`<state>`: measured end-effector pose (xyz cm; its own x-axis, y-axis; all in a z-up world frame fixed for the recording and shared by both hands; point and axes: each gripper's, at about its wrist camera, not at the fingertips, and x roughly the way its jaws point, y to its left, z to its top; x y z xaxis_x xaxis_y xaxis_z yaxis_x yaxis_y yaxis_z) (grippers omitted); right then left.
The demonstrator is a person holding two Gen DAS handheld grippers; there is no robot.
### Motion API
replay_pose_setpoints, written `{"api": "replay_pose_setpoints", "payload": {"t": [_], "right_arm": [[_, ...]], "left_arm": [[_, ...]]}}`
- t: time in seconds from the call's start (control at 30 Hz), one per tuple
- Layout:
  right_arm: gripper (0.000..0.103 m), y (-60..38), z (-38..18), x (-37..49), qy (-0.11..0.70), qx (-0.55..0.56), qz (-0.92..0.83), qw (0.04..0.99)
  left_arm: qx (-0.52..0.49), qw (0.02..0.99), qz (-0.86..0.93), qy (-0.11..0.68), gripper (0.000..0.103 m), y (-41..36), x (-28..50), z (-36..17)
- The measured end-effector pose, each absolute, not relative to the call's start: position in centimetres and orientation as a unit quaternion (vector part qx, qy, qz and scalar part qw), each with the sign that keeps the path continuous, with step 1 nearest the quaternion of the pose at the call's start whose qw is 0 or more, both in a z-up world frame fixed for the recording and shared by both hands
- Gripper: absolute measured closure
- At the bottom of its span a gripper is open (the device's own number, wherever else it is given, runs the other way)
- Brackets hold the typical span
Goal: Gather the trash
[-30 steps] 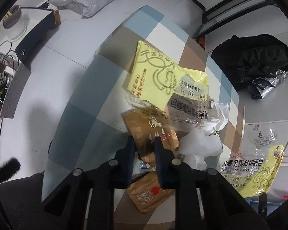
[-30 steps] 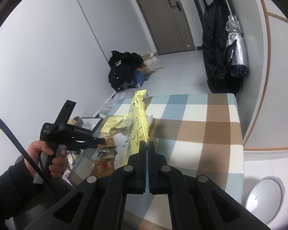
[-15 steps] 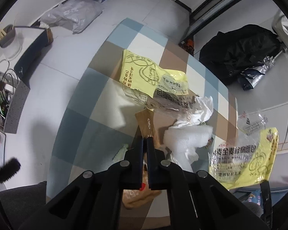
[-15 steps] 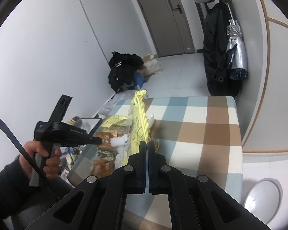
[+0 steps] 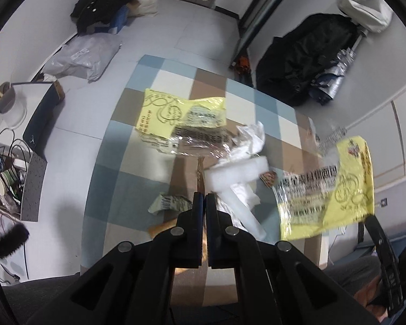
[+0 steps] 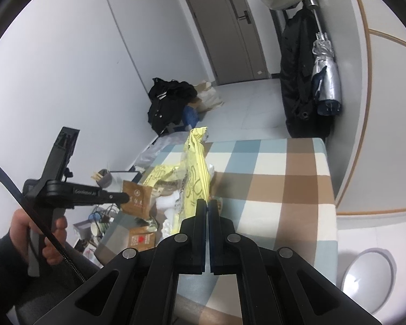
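My left gripper (image 5: 204, 195) is shut on a brown paper packet (image 5: 200, 174), seen edge-on here and flat in the right wrist view (image 6: 136, 198), held above the checked table (image 5: 121, 157). My right gripper (image 6: 207, 201) is shut on a yellow and clear bread bag (image 6: 195, 168), which hangs at the right of the left wrist view (image 5: 330, 187). On the table lie another yellow bread bag (image 5: 181, 113), white foam pieces (image 5: 235, 173), crumpled white tissue (image 5: 250, 140), a small green wrapper (image 5: 170, 203) and a second brown packet (image 6: 142, 239).
A round grey bin lid (image 6: 368, 279) stands on the floor right of the table. Black clothes and bags (image 6: 170, 103) lie on the floor beyond. A side shelf with cables and a paper cup (image 5: 2, 187) is left of the table. Coats and an umbrella (image 6: 324, 78) hang by the wall.
My left gripper closed on the brown packet and lifted it off the table, turning it edge-on. The right gripper kept holding the yellow bag and rose slightly.
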<state>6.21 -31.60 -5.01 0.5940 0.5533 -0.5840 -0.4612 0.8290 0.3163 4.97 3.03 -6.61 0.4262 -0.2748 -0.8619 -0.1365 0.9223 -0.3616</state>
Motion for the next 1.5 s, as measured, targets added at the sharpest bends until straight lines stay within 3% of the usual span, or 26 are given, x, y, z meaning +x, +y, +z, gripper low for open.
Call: {"api": "replay_pose_setpoints", "payload": {"t": [0.57,1.03,1.23,1.5], "right_arm": [[0.102,-35.1,1.4,3.5,0.287,0.065,0.281,0.913],[0.102,-49.1,9.2,0.8,0.217,0.059,0.157,0.962],[0.102,-56.0,8.1,-0.3,0.229,0.080,0.064,0.968],[0.102,-62.1,0.7,0.2,0.309,0.110,-0.007,0.945]], "left_arm": [[-0.178,0.848,-0.139,0.480,0.103,-3.2,3.6,0.5],[-0.095,0.841,-0.292,0.446,0.103,-19.1,6.5,6.1],[-0.054,0.817,-0.346,0.458,0.103,-25.7,7.0,4.9],[-0.015,0.771,-0.387,0.505,0.103,-32.9,8.5,0.0]]}}
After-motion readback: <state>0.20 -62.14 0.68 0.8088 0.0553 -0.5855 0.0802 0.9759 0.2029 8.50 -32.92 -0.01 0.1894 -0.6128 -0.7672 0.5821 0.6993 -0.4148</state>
